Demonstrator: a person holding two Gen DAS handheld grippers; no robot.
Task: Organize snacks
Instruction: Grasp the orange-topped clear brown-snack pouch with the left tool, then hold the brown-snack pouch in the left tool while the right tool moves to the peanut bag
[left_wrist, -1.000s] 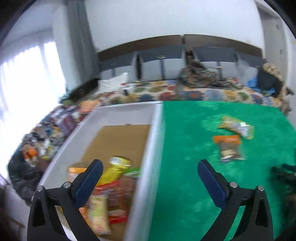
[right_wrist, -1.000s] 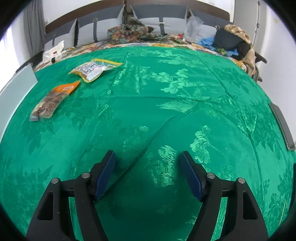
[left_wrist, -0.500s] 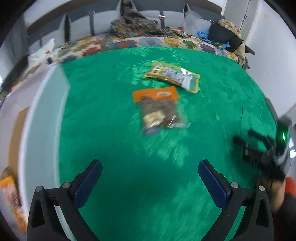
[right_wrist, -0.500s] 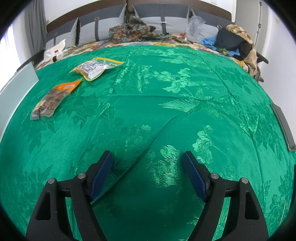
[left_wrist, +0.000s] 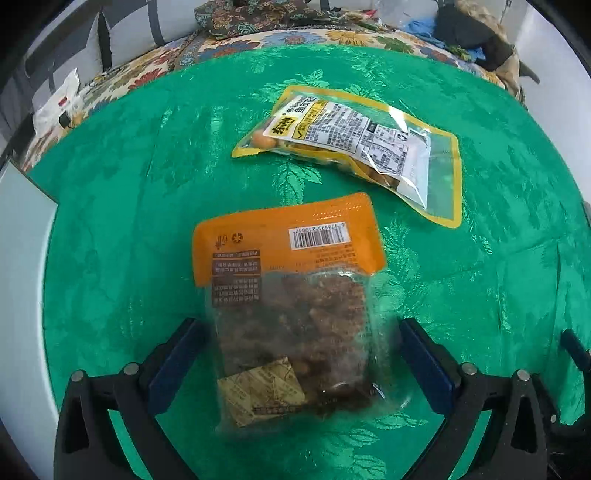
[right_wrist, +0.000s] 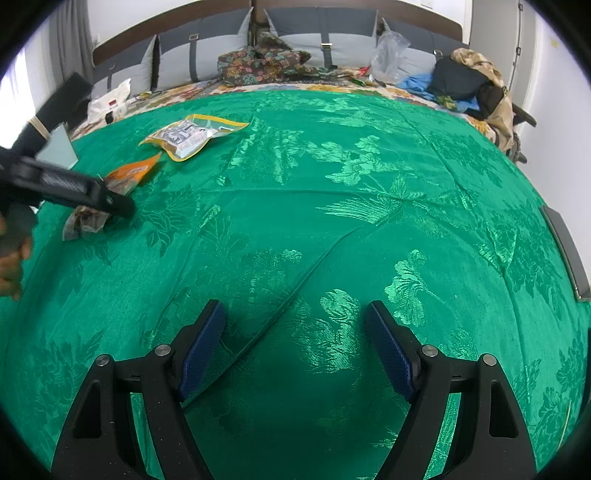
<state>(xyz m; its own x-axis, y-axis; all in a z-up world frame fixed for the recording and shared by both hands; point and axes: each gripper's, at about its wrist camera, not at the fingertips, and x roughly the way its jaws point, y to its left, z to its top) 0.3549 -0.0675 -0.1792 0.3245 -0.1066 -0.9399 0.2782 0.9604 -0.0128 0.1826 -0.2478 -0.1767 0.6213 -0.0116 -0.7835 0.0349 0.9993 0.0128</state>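
**Left gripper straddling the orange snack pouch, before closure**

The orange-topped pouch (left_wrist: 291, 306) lies flat on the green bedspread (left_wrist: 498, 295), its clear lower half full of brown pieces with a small sachet at the near end. The left gripper (left_wrist: 301, 349) points steeply down over it with jaws wide, one blue pad on each side of the pouch's lower half; neither pad presses on the film. A yellow-edged pouch (left_wrist: 362, 147) lies just beyond, apart from the first. A white bin wall (left_wrist: 22, 295) stands at the left edge of the bedspread.

Risks, as judged from this pose: the film is slick and the pouch lies flat, so closing pads may buckle it upward or slide over it rather than pinch it. Pads set low could also catch a fold of bedspread. A grip on the loose lower end would let the heavier contents swing and slip out in transit.

The right gripper (right_wrist: 295, 343) hovers wide and empty over bare bedspread, well apart from both pouches.
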